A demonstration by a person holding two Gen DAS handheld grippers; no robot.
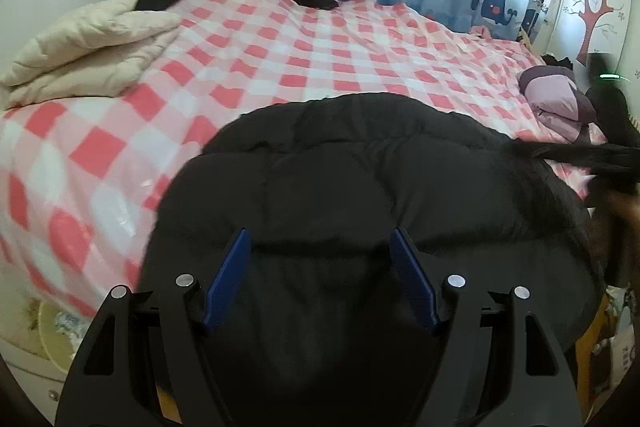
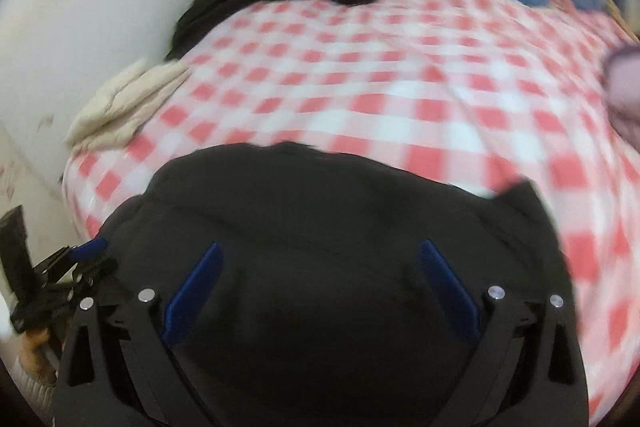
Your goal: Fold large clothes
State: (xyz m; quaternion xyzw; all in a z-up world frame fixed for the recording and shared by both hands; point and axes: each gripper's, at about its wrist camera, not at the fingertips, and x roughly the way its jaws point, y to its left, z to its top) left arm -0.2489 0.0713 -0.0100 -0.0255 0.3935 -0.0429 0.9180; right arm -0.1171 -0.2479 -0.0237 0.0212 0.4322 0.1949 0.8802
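My black jacket (image 1: 360, 163) lies at the near edge of the bed (image 1: 280, 39). Left hand-held gripper (image 1: 320, 239) and right hand-held gripper (image 2: 320, 251) both hover above it, jaws apart, gripping nothing.

Black padded coat (image 1: 360, 167) on checked bedspread (image 1: 280, 47)
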